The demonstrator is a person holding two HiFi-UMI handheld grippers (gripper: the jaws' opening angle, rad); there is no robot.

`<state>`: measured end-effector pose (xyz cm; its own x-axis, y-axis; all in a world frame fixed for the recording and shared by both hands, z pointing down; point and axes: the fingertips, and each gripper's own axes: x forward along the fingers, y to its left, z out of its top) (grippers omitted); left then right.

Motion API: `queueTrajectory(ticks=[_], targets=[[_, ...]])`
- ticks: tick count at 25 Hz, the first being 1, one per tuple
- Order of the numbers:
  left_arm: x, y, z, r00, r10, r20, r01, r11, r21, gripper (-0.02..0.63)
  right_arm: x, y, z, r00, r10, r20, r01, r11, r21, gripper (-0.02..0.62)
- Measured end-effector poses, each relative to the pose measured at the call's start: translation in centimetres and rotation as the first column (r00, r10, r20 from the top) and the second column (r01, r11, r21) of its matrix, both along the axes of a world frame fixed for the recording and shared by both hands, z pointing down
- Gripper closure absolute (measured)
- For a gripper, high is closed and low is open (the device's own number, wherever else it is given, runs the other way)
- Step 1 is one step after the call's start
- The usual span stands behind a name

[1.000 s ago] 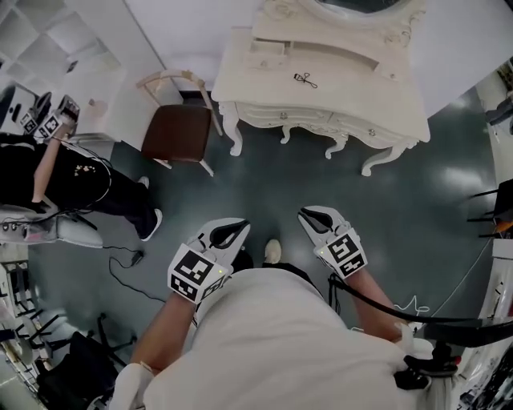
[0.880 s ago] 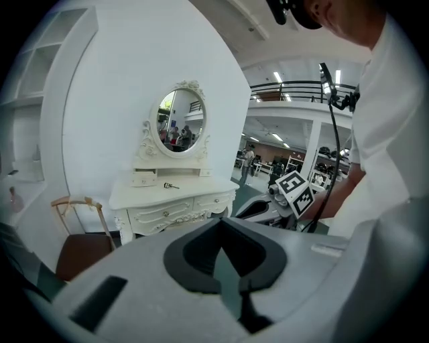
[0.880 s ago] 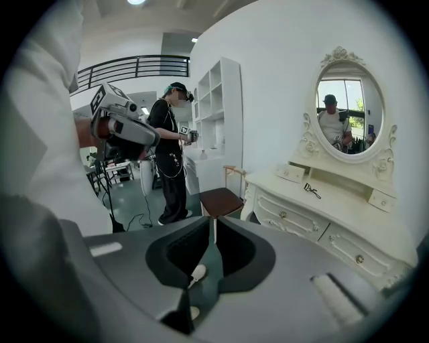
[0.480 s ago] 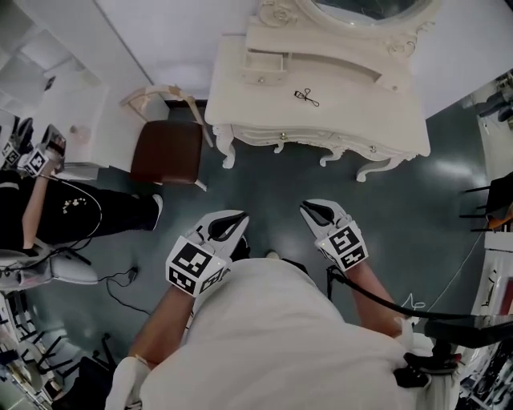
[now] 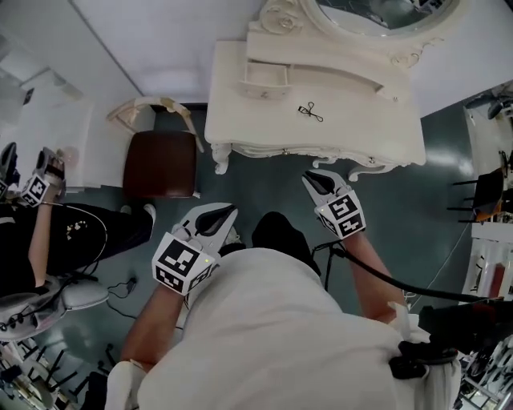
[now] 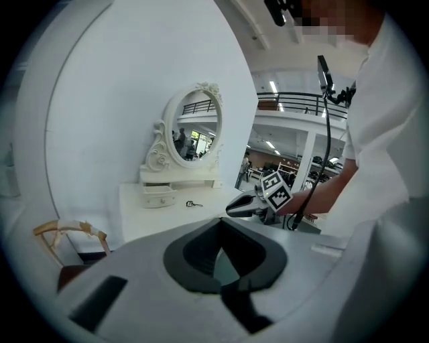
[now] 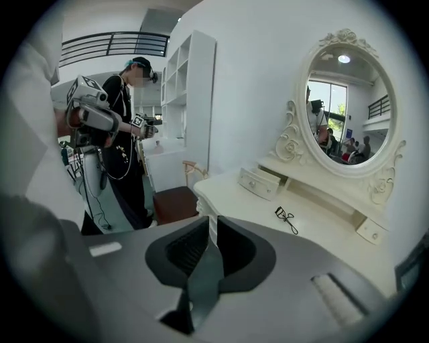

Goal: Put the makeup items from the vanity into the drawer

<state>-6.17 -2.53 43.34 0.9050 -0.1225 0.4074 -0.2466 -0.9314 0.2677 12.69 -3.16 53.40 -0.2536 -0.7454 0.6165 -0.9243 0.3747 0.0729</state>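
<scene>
A black eyelash curler (image 5: 309, 111) lies on the top of the white vanity (image 5: 240, 120), right of a small closed drawer (image 5: 265, 78) on its raised shelf. The curler (image 7: 287, 218) and that drawer (image 7: 258, 182) also show ahead in the right gripper view. My right gripper (image 5: 314, 179) hangs just before the vanity's front edge, shut and empty. My left gripper (image 5: 218, 213) is lower left over the floor, shut with nothing in it. In the left gripper view the curler (image 6: 193, 203) is small and far.
An oval mirror (image 5: 377, 12) tops the vanity. A brown-seated chair (image 5: 160, 160) stands left of it by the wall. Another person in black (image 5: 72, 240) stands at far left with grippers. Cables lie on the dark floor (image 5: 449, 200).
I have stepped towards the vanity: it sits lower and larger in the head view, and both grippers are nearer its front edge. Both stay shut.
</scene>
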Motion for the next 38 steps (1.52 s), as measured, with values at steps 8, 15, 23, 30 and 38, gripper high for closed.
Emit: queueTrajectory(ticks=[8, 15, 23, 30, 38], targets=[[2.7, -6.3, 1.0, 0.989, -0.148, 0.025, 0.149, 0.988, -0.037, 0.603, 10.1, -9.7, 4.5, 0.995, 0.007, -0.102, -0.012, 0.999, -0.053, 0.522], [5.8, -12.2, -0.5, 0.972, -0.229, 0.056, 0.231, 0.973, -0.032, 0.604, 15.7, -17.9, 8.2, 0.978, -0.055, -0.202, 0.033, 0.993, -0.111, 0.505], [9.4, -16.5, -1.1, 0.952, -0.292, 0.09, 0.295, 0.955, -0.025, 0.604, 16.9, -21.5, 11.3, 0.956, -0.192, -0.222, 0.152, 0.971, -0.183, 0.515], [11.2, -18.7, -1.0, 0.939, -0.329, 0.099, 0.333, 0.942, -0.027, 0.603, 17.0, -22.3, 11.2, 0.944, -0.259, -0.205, 0.223, 0.957, -0.184, 0.574], [12.6, -20.0, -0.9, 0.937, -0.34, 0.081, 0.343, 0.939, -0.023, 0.604, 16.8, -23.4, 7.0, 0.921, -0.339, -0.19, 0.311, 0.937, -0.161, 0.581]])
